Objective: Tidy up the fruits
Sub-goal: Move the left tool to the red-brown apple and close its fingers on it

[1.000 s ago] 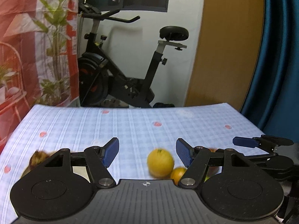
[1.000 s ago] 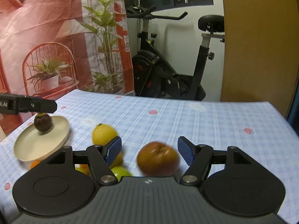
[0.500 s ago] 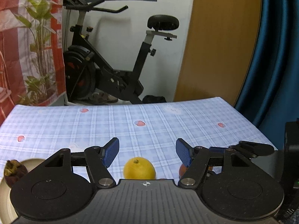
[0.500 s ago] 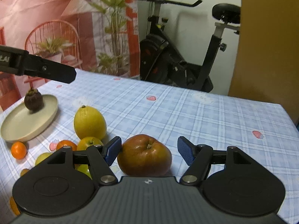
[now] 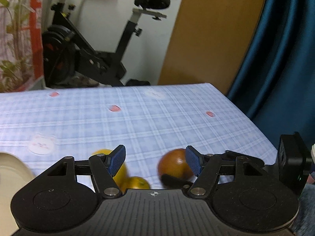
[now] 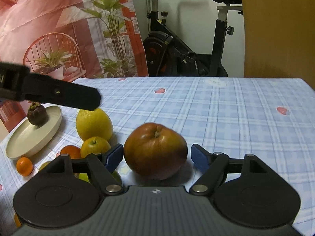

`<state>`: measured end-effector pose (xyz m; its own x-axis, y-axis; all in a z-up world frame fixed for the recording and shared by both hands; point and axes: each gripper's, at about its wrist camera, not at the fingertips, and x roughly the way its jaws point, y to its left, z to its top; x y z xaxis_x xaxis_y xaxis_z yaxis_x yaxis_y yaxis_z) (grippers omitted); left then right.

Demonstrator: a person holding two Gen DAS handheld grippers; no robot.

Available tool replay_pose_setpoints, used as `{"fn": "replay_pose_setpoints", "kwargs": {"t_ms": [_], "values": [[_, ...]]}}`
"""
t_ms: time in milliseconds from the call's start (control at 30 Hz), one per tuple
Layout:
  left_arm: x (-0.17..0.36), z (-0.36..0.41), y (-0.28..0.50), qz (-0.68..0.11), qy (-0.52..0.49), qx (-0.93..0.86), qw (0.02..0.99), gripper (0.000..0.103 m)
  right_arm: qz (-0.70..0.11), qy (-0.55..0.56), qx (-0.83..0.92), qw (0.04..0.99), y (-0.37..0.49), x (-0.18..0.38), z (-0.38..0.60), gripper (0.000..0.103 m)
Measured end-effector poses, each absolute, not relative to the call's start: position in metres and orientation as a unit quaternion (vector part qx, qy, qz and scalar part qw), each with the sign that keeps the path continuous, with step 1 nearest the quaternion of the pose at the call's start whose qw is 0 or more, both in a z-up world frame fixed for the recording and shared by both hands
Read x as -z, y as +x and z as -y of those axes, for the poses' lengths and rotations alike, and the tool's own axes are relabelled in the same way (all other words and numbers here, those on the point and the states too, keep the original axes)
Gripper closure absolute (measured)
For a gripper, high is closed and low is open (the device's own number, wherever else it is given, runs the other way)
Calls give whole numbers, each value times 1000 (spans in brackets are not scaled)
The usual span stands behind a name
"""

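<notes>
In the right wrist view a red-brown apple (image 6: 155, 150) rests on the checked tablecloth between the open fingers of my right gripper (image 6: 156, 155); the pads flank it without clearly touching. A big lemon (image 6: 94, 124), a small yellow citrus (image 6: 95, 149) and oranges (image 6: 70, 151) lie to its left. A mangosteen (image 6: 37, 114) sits on a beige plate (image 6: 25, 139). My left gripper (image 5: 153, 162) is open and empty above the fruit; its finger (image 6: 59, 95) crosses the right wrist view. The left wrist view shows the apple (image 5: 174, 166) and the lemon (image 5: 120, 174) behind its fingers.
A small tangerine (image 6: 24, 166) lies in front of the plate. The table's right edge (image 5: 254, 125) drops off toward a blue curtain (image 5: 275, 59). An exercise bike (image 6: 187, 59) stands behind the table's far edge.
My left gripper has swung right, so the apple now shows by its right finger. My right gripper has closed in on the apple, which sits deeper between the fingers.
</notes>
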<state>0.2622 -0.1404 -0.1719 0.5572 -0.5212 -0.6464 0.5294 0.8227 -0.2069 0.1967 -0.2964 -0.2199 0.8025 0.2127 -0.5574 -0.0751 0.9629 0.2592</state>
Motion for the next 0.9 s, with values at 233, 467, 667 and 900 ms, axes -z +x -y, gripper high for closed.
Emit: {"fn": "replay_pose_setpoints", "kwargs": {"t_ms": [233,467,667,900], "values": [[190,163,269,-391,7,322,862,33,-299,124,-77,943,193,222,299,26],[205,176,274,-416,6,336,845,33,-296,133,-78,943,191,222,299,26],[218,180,281,-432,4,333,838,33,-299,156,-88,937,191,225,304,27],[227,187,285,-442,6,331,834,32,-303,163,-90,934,192,225,305,27]]}}
